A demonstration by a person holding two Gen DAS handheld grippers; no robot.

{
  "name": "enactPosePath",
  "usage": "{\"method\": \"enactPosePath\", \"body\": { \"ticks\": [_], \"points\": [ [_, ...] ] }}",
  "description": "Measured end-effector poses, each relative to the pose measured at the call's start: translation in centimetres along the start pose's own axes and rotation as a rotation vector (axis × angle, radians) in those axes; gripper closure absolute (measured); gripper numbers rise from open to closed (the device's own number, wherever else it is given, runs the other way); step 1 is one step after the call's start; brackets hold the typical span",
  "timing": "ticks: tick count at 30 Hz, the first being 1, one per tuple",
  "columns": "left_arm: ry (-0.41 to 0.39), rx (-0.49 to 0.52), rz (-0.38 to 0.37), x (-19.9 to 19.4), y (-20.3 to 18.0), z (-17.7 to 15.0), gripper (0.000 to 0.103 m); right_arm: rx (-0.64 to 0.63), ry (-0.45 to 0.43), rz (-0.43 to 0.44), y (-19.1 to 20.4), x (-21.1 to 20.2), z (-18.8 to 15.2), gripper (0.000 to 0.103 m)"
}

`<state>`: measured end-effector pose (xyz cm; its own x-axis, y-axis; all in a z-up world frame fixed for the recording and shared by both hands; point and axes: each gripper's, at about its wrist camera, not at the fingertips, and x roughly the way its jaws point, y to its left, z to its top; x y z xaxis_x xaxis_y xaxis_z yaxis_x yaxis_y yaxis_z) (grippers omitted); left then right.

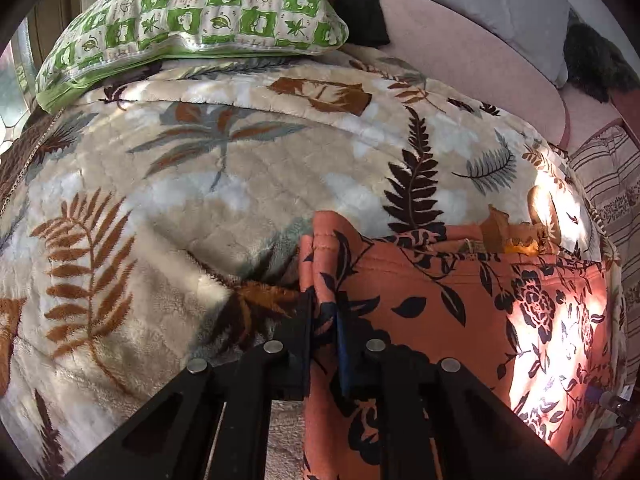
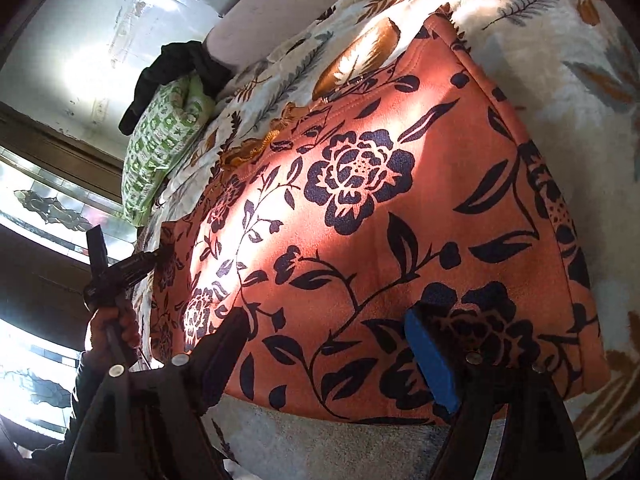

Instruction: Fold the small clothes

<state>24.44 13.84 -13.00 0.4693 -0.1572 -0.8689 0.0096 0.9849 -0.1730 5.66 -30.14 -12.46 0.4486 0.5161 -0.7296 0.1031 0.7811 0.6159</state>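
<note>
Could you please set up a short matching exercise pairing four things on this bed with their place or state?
Things:
1. orange floral garment
2. green-and-white checked pillow
3. left hand-held gripper
4. right hand-held gripper

Place or state:
A. open above the garment's near edge
B. shut on the garment's edge
C. at the far end of the leaf-patterned plush blanket
D. spread flat on the blanket

Pairs: 1-D, 2-C, 3-B, 4-A

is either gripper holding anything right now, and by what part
The left gripper pinches the orange flowered garment at its bunched left edge. The right gripper holds nothing; its jaws stand open over the garment's near hem.
</note>
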Motion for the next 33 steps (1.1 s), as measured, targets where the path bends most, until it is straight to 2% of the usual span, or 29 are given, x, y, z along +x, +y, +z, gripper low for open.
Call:
{"method": "enactPosePath", "body": {
  "ticks": [1,3,5,6,7,9,10,11,12,13,14,16,18,19,20,21,22,23,25,28,30,32,33],
  "points": [
    [0.034,-0.03,-0.008,1.2,0.8,-0.2,0.087,0.004,-0.002,0.007,-0.2,0.0,0.0,0.02],
    [0.02,-0.079,-0.045,0.9,1.6,-0.3,0.085,0.009,-0.008,0.025,-0.4,0.1,-0.1,0.019],
    [0.002,-0.074,-0.003,-0.3,1.3,0.0,0.076,0.007,-0.003,0.027,-0.4,0.0,0.0,0.019],
    [-0.019,-0.078,0.008,-1.1,1.1,0.1,0.076,0.006,0.003,0.027,-0.3,-0.1,0.0,0.019],
    [-0.046,-0.082,0.004,-2.0,1.0,0.0,0.072,0.004,0.01,0.028,-0.3,0.0,0.1,0.019],
    [-0.104,-0.044,0.011,-3.1,0.3,0.0,0.05,0.003,0.009,0.032,-0.4,0.0,0.0,0.019],
    [-0.099,-0.015,0.056,-2.6,-0.1,0.0,0.041,0.003,0.002,0.032,-0.5,0.0,-0.1,0.019],
    [-0.047,0.003,0.092,-1.3,-0.2,0.0,0.041,0.002,-0.003,0.029,-0.4,-0.1,-0.2,0.019],
    [0.03,0.004,0.092,0.6,0.3,0.1,0.046,-0.001,-0.005,0.022,-0.2,-0.1,-0.2,0.019],
    [0.05,-0.05,0.052,1.0,1.4,-0.1,0.049,-0.01,-0.002,0.014,-0.1,0.0,-0.2,0.019],
    [0.024,-0.085,0.034,0.1,2.0,0.0,0.061,-0.017,0.005,0.007,0.0,0.1,-0.2,0.019],
    [-0.023,-0.056,0.008,-1.6,1.3,0.6,0.079,-0.02,0.026,0.0,0.2,0.2,0.1,0.019],
    [-0.116,-0.008,0.061,-3.2,0.4,1.1,0.078,-0.011,0.031,0.01,0.0,0.2,0.2,0.019],
    [-0.142,-0.004,0.086,-3.2,0.4,1.3,0.069,-0.005,0.03,0.016,-0.2,0.3,0.2,0.019],
    [-0.104,-0.012,0.109,-2.1,0.7,1.5,0.063,-0.002,0.028,0.019,-0.2,0.3,0.2,0.018],
    [-0.009,-0.012,0.13,0.2,1.1,1.8,0.063,-0.004,0.027,0.02,-0.2,0.3,0.1,0.018],
    [0.038,-0.022,0.127,1.9,1.7,1.7,0.061,-0.009,0.027,0.016,-0.1,0.3,0.1,0.018],
    [0.002,-0.04,0.117,1.7,2.1,1.8,0.061,-0.013,0.028,0.013,0.0,0.3,0.1,0.018],
    [-0.014,-0.046,0.126,0.4,1.9,2.1,0.061,-0.015,0.035,0.011,0.1,0.3,0.1,0.018],
    [-0.091,-0.02,0.18,-2.4,1.3,1.5,0.061,-0.008,0.039,0.016,0.0,0.4,0.2,0.018],
    [-0.137,-0.003,0.164,-4.7,0.5,0.2,0.056,-0.003,0.031,0.012,0.1,0.3,0.1,0.018],
    [-0.173,0.013,0.153,-6.9,-0.7,-1.6,0.043,0.003,0.025,0.002,0.2,0.2,-0.1,0.018],
    [-0.185,0.033,0.132,-7.9,-1.6,-2.7,0.04,0.005,0.019,-0.002,0.3,0.1,-0.2,0.018]
  ]
}}
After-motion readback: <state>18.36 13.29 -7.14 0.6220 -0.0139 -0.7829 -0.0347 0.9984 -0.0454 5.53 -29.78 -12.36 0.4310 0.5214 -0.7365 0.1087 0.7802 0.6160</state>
